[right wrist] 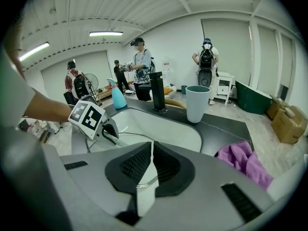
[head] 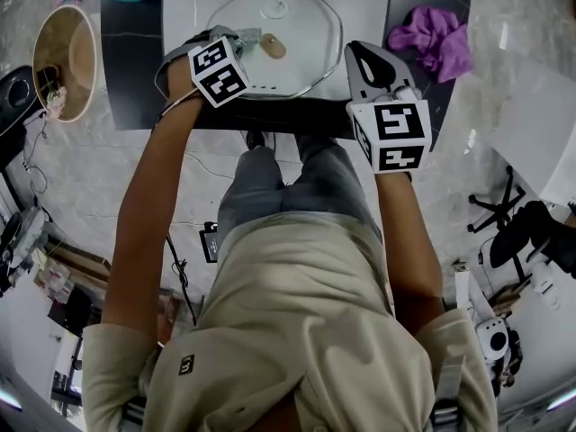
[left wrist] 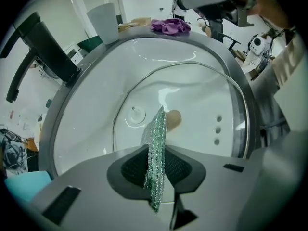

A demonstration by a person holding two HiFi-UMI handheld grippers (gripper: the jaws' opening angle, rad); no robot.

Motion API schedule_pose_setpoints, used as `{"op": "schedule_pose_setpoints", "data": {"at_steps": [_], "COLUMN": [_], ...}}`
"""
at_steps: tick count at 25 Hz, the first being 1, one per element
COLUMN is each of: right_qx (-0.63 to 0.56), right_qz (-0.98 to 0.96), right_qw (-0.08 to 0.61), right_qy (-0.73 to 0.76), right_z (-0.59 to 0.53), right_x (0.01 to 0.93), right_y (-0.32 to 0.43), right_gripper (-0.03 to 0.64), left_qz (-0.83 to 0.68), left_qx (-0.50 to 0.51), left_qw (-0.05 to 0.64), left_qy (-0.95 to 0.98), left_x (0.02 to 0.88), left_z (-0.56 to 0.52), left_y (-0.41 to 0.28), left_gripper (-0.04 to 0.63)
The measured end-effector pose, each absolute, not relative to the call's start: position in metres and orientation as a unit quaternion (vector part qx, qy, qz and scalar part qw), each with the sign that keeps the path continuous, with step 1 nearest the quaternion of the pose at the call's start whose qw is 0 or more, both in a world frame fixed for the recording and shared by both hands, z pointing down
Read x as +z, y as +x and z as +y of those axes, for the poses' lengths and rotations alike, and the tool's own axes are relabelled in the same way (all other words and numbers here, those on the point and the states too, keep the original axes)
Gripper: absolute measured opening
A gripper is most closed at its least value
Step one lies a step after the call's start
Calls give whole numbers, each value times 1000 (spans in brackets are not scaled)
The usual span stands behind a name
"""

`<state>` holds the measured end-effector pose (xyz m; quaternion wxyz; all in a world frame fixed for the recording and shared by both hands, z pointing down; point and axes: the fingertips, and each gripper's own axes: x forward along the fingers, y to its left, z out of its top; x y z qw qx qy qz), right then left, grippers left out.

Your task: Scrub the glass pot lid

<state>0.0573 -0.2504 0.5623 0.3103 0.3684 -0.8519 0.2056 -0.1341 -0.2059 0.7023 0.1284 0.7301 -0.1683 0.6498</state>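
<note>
Gripping a mesh scrub pad (left wrist: 157, 141) on edge, the left tool (left wrist: 156, 163) hangs over the glass lid (left wrist: 202, 95) lying in the sink (left wrist: 91, 114), seemingly ready to rub it; the right tool (right wrist: 151, 163) hovers at the sink's front, jaws together, empty.

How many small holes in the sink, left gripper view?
3, a short column on the sink wall, seen through the glass lid: top hole, middle, bottom. None apparently hidden.
</note>
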Motion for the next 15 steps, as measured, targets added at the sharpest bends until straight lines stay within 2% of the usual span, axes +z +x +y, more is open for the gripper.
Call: {"op": "schedule_pose_setpoints", "data": {"at_steps": [9,15], "right_qx": [215,217], "right_qz": [-848,-844], "right_qw": [310,308], "right_qy": [373,382], "right_z": [-245,-242], "right_x": [563,568], "right_y": [67,81], "right_gripper": [28,28], "left_qz": [-178,-164], "left_qx": [622,577], "left_qw": [178,189], "left_qy": [741,777], "left_x": [702,698], "left_z": [-199,-192], "left_y": [-124,-71], "left_gripper": [83,83]}}
